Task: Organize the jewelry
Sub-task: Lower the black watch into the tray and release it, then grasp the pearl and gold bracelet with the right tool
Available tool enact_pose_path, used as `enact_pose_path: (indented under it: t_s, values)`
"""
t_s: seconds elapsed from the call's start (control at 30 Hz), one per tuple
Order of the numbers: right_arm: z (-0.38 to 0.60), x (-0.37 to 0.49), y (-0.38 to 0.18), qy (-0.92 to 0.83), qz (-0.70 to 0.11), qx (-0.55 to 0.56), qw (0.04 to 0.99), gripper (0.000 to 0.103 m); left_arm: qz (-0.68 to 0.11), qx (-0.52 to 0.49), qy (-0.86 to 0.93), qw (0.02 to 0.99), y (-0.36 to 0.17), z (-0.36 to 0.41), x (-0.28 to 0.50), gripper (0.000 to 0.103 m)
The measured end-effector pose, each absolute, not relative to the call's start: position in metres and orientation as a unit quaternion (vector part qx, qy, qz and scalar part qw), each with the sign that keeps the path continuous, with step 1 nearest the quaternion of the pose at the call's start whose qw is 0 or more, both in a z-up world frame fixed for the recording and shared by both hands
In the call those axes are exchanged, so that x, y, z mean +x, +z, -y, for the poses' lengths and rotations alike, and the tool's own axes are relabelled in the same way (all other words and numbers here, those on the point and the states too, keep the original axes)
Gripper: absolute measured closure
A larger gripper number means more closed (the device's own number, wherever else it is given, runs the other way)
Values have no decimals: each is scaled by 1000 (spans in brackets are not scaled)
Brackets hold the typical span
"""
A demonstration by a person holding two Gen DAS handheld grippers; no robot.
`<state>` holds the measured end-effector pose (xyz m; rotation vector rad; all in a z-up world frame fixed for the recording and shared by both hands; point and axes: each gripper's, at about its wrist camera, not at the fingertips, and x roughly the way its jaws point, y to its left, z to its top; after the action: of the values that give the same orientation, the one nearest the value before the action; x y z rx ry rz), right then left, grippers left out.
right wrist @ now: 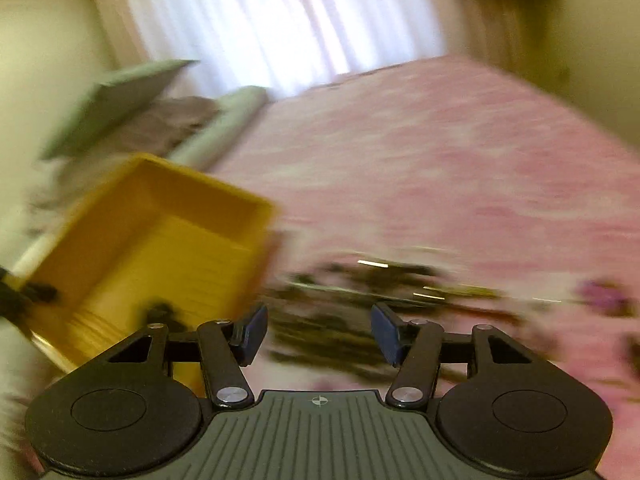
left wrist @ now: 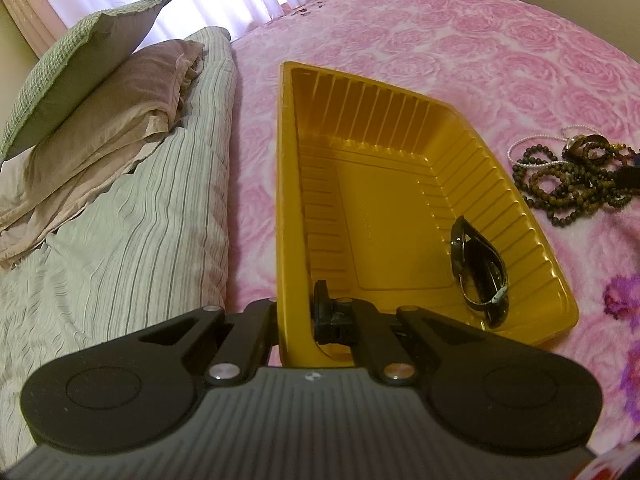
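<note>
**Right fingers spread over the bead pile; left fingers clamped on the tray wall**

Nearest, in the right wrist view, the right gripper [right wrist: 319, 330] has its fingers released and apart, with nothing between the blue pads. The tangle of bead bracelets [right wrist: 352, 312] lies directly ahead and just below them, badly smeared by motion blur. Its spread runs roughly crosswise to the fingers, left to right. The right hand is clearly the nearer one to it.

In the left wrist view, the left gripper [left wrist: 294, 320] is clenched on the near wall of the yellow tray [left wrist: 288, 200]. A dark watch [left wrist: 478, 270] already lies inside, against the right wall. The pile rests on the pink bedspread [left wrist: 460, 40], just right of the tray.

Judgement: the next pickup falls to the right hand.

Embossed text on the tray floor is unreadable; no other writing seen.
</note>
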<state>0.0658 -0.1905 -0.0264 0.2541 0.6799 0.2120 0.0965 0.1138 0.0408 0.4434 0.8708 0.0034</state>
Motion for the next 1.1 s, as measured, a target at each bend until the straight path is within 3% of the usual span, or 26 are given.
enact_pose_path:
  t_s: [0.4,0.53,0.63,0.8,1.1]
  values:
    - [267,64,-46,2,-326,108,939,46,-419,217,5,882,42,-112,97,101]
    - [272,80,-46,1,-326,91,941,65,-419,218,7,881,43,-112,98,101]
    - [268,89,-50,11,-334,68,940,70,-420,220,8,881,42,-111,98,101]
    - [256,96,-57,21,-340,25,940,78,-421,222,9,880,42,-110,98,101]
    - [251,99,-56,31,-341,10,940,80,-421,222,10,879,42,-110,98,101]
